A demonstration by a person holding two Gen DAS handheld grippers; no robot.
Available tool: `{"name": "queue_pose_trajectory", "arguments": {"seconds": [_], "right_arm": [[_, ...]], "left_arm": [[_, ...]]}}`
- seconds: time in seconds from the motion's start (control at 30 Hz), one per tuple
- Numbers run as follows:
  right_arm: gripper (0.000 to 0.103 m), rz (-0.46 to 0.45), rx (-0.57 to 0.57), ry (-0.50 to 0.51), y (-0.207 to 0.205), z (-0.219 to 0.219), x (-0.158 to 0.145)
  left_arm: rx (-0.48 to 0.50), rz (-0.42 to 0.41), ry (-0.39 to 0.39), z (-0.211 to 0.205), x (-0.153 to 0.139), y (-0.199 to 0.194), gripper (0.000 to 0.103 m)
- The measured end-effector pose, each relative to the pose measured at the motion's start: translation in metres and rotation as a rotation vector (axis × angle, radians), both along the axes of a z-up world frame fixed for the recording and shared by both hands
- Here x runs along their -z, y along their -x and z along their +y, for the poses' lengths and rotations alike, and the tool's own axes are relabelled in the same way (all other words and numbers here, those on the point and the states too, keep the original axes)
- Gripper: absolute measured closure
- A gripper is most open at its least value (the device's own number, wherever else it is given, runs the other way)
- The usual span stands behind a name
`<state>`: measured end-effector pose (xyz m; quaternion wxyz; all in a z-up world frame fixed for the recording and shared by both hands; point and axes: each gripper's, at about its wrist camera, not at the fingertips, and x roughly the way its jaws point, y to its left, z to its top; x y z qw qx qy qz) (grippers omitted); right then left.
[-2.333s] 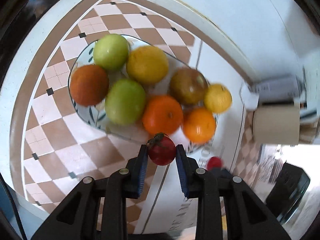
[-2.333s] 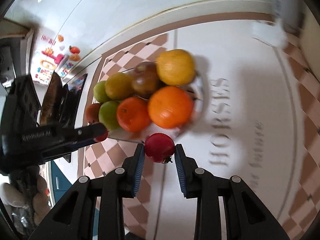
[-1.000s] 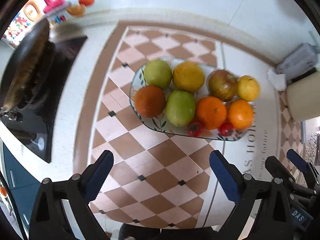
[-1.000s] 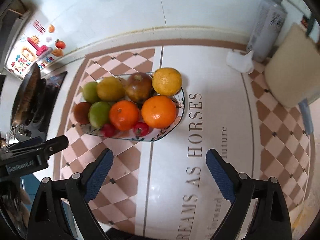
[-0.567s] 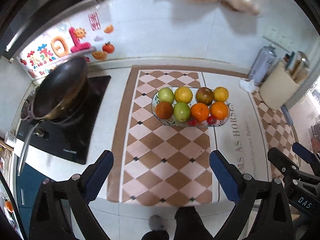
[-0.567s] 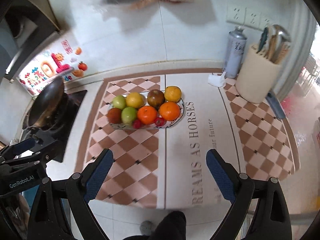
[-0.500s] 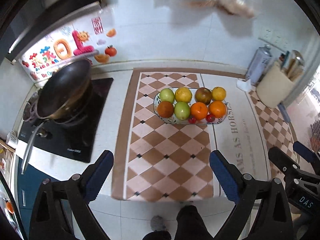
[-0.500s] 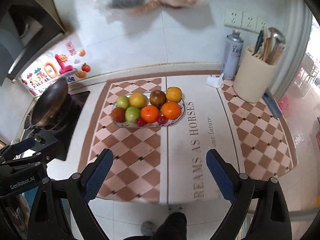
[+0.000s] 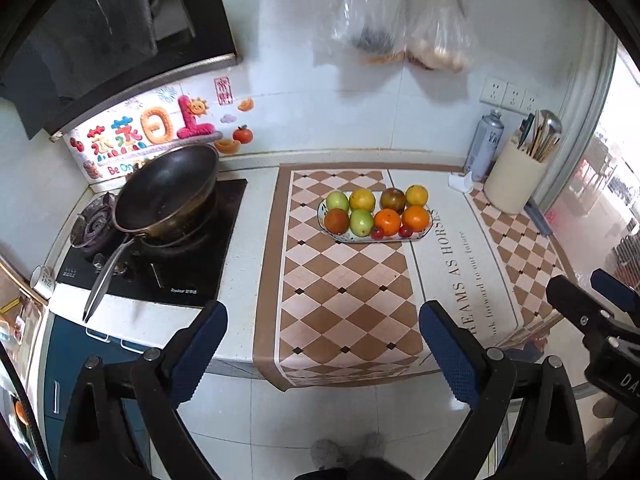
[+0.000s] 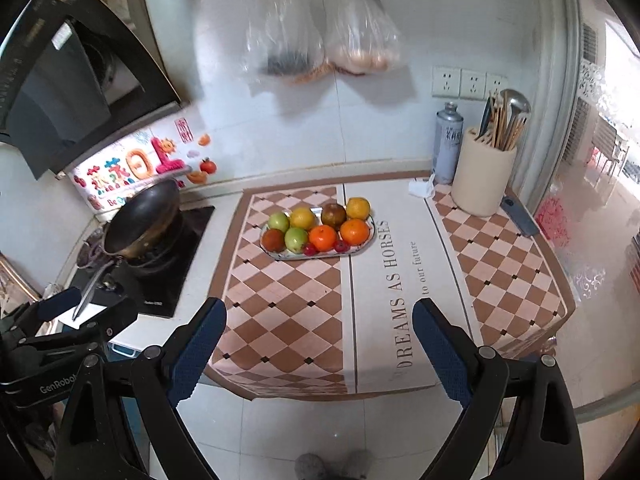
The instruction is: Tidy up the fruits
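Fruit plate (image 9: 416, 237): oval, patterned rim, set on the checked counter mat (image 9: 340, 292), toward its back edge and beside the printed white panel.

Contents, back row, left to right: green apple (image 9: 337, 201), yellow citrus (image 9: 362, 200), dark red-brown apple (image 9: 393, 200), small yellow citrus (image 9: 416, 195). Front row, left to right: reddish-brown fruit (image 9: 336, 221), green apple (image 9: 361, 222), orange (image 9: 387, 221), second orange (image 9: 415, 218). Two small red fruits (image 9: 377, 233) lie at the plate's front rim, one just before each of the two middle-right fruits; kind too small to tell. All pieces sit packed, touching their neighbours.

Utensil holder (image 10: 483, 182): cream cylinder at the counter's right rear, holding chopsticks and a metal ladle. A grey spray can (image 10: 448, 143) stands just beside it against the wall.

Wok (image 9: 166, 192): dark, tilted on the gas hob left of the mat; interior looks bare.

Two clear plastic bags (image 10: 320, 44) hang on the wall above the plate, one with dark contents, one with pale round items.

Left gripper (image 9: 322, 354): jaws spread wide, nothing between them, held well back from the counter edge.

Right gripper (image 10: 318, 350): jaws likewise spread wide and holding nothing, well apart from the plate.
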<state>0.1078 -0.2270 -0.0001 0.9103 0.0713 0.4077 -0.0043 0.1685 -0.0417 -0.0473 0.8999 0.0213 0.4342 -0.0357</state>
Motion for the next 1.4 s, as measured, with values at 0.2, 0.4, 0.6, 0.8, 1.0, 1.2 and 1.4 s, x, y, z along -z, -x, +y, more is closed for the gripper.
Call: {"name": "queue_pose_trajectory", "arguments": {"seconds": [0.2, 0.4, 0.6, 0.8, 1.0, 1.2, 1.4], "right_arm": [[0.007, -0.041, -0.021, 0.015, 0.035, 0.002, -0.030], [0.005, -0.065, -0.033, 0.006, 0.060, -0.004, -0.049], [0.003, -0.090, -0.047, 0.006, 0.072, -0.008, -0.065], [0.003, -0.086, -0.056, -0.004, 0.073, -0.012, -0.066], [0.002, -0.075, -0.049, -0.003, 0.067, -0.017, -0.061], [0.002, -0.061, -0.025, -0.001, 0.044, -0.026, -0.048], [0.002, -0.031, -0.009, 0.000, 0.002, -0.034, -0.029]], "left_arm": [[-0.014, -0.032, 0.007, -0.001, -0.020, 0.032, 0.005], [-0.029, -0.081, 0.018, -0.002, -0.042, 0.057, 0.005], [-0.035, -0.111, 0.031, -0.005, -0.054, 0.070, 0.005], [-0.039, -0.112, 0.033, -0.008, -0.054, 0.074, 0.005], [-0.051, -0.100, 0.019, -0.012, -0.049, 0.070, 0.005], [-0.065, -0.101, 0.001, -0.018, -0.044, 0.052, 0.005], [-0.083, -0.094, -0.025, -0.023, -0.034, 0.020, 0.005]]}}
